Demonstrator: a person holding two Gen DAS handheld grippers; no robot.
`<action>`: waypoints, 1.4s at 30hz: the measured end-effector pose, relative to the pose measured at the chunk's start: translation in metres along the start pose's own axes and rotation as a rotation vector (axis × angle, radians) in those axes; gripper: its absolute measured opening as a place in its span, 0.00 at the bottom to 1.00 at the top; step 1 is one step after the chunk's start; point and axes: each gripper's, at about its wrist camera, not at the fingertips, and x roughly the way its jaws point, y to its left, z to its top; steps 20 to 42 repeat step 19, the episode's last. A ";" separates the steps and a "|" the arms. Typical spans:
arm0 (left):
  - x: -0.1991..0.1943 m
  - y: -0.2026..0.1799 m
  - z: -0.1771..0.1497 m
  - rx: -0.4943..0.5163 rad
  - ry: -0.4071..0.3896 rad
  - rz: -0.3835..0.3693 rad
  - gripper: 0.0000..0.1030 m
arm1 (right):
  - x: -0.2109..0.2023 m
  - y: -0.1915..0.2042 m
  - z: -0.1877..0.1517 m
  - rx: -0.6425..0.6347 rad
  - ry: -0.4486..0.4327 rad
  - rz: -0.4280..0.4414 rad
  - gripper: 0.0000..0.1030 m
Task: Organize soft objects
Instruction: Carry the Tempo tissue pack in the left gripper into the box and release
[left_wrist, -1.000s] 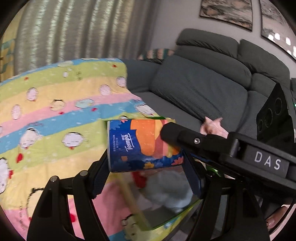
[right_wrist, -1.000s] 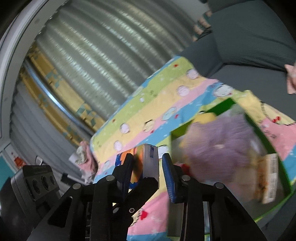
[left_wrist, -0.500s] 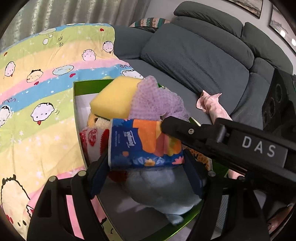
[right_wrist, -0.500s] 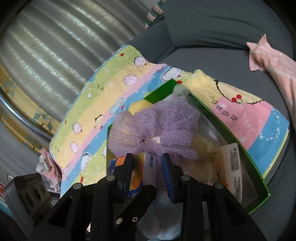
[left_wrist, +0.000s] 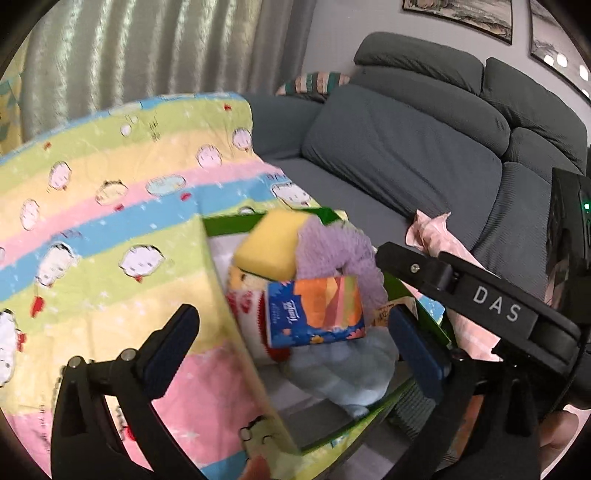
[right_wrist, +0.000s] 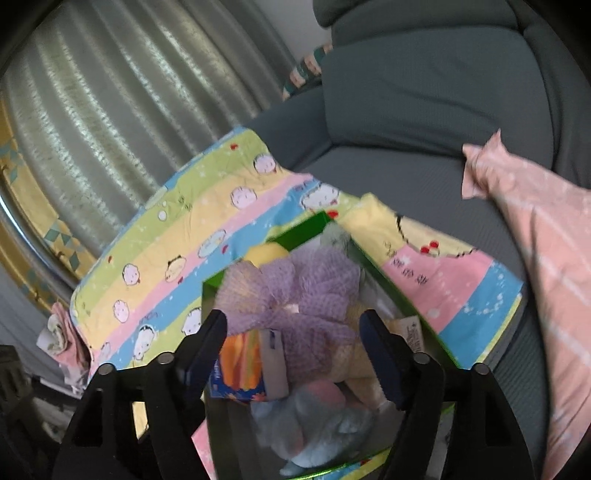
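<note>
Tissue pack (left_wrist: 316, 314) sits in the green bin (left_wrist: 229, 223) on top of the soft pile, leaning on the purple pouf (left_wrist: 332, 247), blue plush (left_wrist: 343, 369) under it at 6 o'clock, yellow sponge (left_wrist: 271, 245) at 11.

Left gripper (left_wrist: 291, 350): jaws have just been opening, now spread wide. Pack lies between them but neither pad touches it, so it's released.

Right gripper (right_wrist: 291, 354): jaws have just been opening too, nothing pinched. Pack edge (right_wrist: 240, 365) is near its left finger, pouf (right_wrist: 291, 295) straight ahead at 12.

Step in hand looks like the drop-off. To do it well: back both grippers straight out along their fingers, no sideways sweep, or a pad could catch the wrapper and drag the pack off the heap. Pack is perched, not seated; a light nudge down may be needed if it tips towards the bin wall at 9.

Bin stands on the striped blanket (left_wrist: 110, 206) on the sofa (left_wrist: 406, 155).

Readable: "Tempo" on the pack, "DAS" (left_wrist: 496, 304) on the right gripper's body in the left view. Tag at the bin's right edge is too small to read.
</note>
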 end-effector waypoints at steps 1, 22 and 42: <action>-0.005 0.001 0.000 -0.001 -0.009 0.009 0.99 | -0.004 0.003 0.000 -0.009 -0.013 -0.004 0.77; -0.031 0.014 -0.006 -0.023 -0.008 0.040 0.99 | -0.028 0.037 -0.009 -0.137 -0.065 -0.178 0.82; -0.031 0.014 -0.006 -0.023 -0.008 0.040 0.99 | -0.028 0.037 -0.009 -0.137 -0.065 -0.178 0.82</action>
